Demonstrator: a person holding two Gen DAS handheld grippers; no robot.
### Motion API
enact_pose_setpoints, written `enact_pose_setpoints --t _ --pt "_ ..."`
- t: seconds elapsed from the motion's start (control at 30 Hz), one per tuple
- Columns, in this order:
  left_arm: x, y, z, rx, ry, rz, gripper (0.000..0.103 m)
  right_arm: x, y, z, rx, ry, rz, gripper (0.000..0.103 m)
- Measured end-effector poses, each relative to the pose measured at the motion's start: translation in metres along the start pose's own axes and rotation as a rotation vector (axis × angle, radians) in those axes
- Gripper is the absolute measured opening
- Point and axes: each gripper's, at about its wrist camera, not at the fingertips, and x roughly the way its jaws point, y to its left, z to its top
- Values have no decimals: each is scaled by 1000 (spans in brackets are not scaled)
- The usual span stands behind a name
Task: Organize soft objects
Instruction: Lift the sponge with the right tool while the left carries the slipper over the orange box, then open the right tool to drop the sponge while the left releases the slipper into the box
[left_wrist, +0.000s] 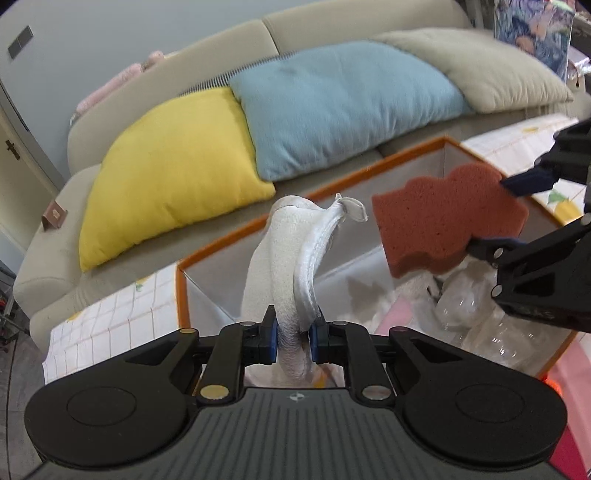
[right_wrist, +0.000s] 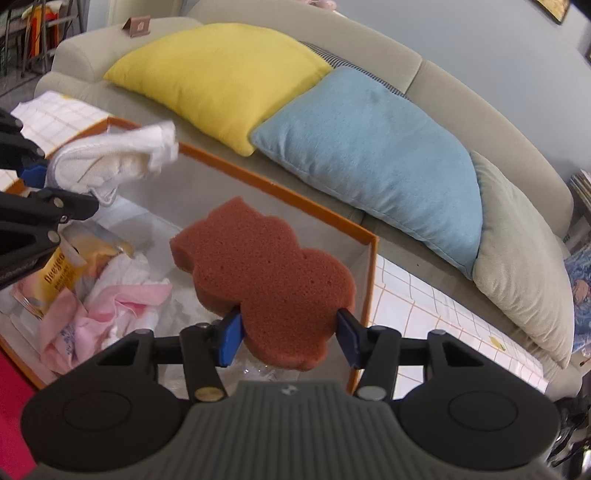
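Observation:
My left gripper (left_wrist: 291, 339) is shut on a white cloth mitt (left_wrist: 284, 266) that stands up from its blue pads, above the orange-rimmed box (left_wrist: 236, 236). At the left edge of the right wrist view, the same mitt (right_wrist: 114, 162) hangs from that gripper (right_wrist: 40, 188). My right gripper (right_wrist: 290, 338) grips a reddish-brown sponge (right_wrist: 266, 280) by its sides over the box (right_wrist: 280, 195). In the left wrist view that sponge (left_wrist: 447, 225) sits at the right, between the right gripper's blue pads (left_wrist: 532, 181).
Inside the box lie pink cloths (right_wrist: 110, 306), a yellow packet (right_wrist: 62, 273) and clear plastic (left_wrist: 480, 314). The box stands on a checked cloth (right_wrist: 436, 317). Behind it a beige sofa (left_wrist: 332, 22) carries yellow (left_wrist: 170, 177), blue (left_wrist: 332, 107) and grey (left_wrist: 480, 70) cushions.

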Motion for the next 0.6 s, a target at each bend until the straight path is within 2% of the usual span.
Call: enact_pose_setpoints --t 0.1,0.17,0.23,0.33,0.43,0.6 --pt "3 0 -2 -15 18 -8 24 7 1 1 -13 9 10 55" --pt "3 0 -4 -19 14 -17 35 9 2 0 -22 13 8 55" --pt "0 1 -4 -23 -1 -26 41 9 2 0 -27 11 8 57" --pt "-5 1 -2 -24 -21 -19 44 7 2 0 -24 1 6 60" --pt "-14 2 0 -33 -55 -12 71 -2 -1 0 -15 -17 7 64" --pt "-34 0 1 -42 -101 -15 73 -26 -4 -4 4 -67 6 66"
